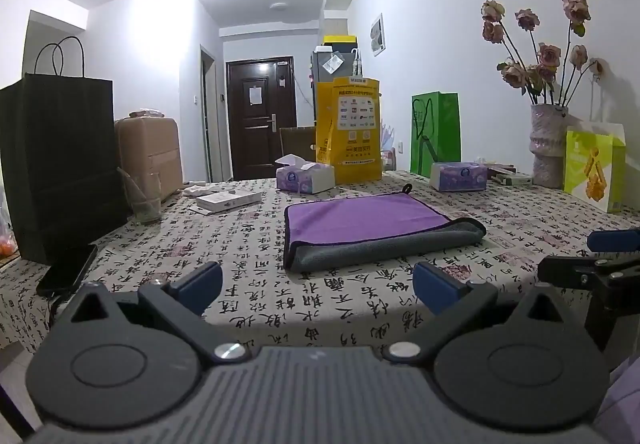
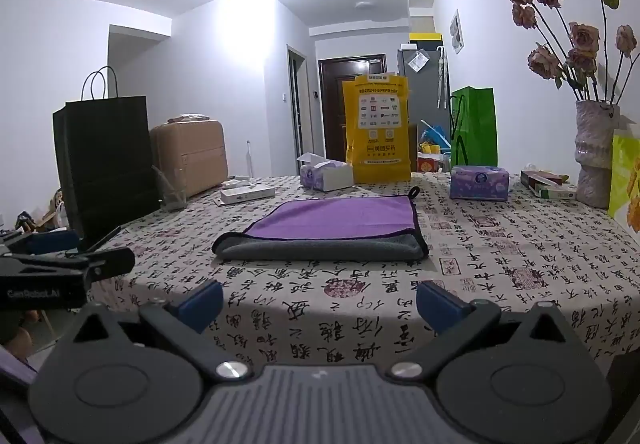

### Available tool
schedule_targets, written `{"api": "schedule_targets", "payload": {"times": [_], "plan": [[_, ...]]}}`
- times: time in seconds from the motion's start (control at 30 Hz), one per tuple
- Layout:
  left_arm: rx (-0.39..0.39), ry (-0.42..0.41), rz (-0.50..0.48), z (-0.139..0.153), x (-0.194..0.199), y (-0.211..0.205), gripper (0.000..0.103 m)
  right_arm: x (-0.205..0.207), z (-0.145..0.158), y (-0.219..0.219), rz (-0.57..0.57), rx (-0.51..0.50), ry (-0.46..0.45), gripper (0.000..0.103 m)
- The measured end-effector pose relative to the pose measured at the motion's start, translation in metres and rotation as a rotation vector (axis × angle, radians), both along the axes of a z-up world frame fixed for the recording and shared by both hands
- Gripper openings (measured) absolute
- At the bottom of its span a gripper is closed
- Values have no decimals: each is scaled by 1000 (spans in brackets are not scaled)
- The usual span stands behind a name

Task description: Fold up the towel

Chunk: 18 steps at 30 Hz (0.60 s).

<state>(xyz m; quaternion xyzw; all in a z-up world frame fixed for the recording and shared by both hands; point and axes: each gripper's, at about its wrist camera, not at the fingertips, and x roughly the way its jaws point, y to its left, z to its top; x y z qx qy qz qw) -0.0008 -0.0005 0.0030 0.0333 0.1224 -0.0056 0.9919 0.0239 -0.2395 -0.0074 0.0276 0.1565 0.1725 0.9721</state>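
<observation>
Purple towel [image 1: 366,216] folded, "GenRobot.AI" left gripper [image 2: 72,260]

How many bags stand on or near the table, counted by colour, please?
Black paper bag: 1
Yellow printed bag: 1
Green gift bag: 1
Lime-green bag with yellow pattern: 1
Total: 4 bags

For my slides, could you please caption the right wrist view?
Open right gripper faces a folded purple-and-grey towel on the calligraphy-print tablecloth.
</observation>
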Motion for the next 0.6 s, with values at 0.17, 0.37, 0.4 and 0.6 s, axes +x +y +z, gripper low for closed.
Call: {"api": "schedule_targets", "payload": {"times": [0.17, 0.37, 0.4, 0.6], "plan": [[0, 1, 0, 0, 0, 0, 103, 1, -7, 1, -1, 0, 0, 103], [0, 1, 0, -1, 0, 0, 103, 1, -8, 1, -3, 2, 3, 103], [1, 1, 1, -1, 0, 0, 103, 1, -8, 1, -2, 2, 5, 103], [1, 2, 1, -1, 0, -1, 103, 2, -9, 2, -1, 4, 6, 103]]}}
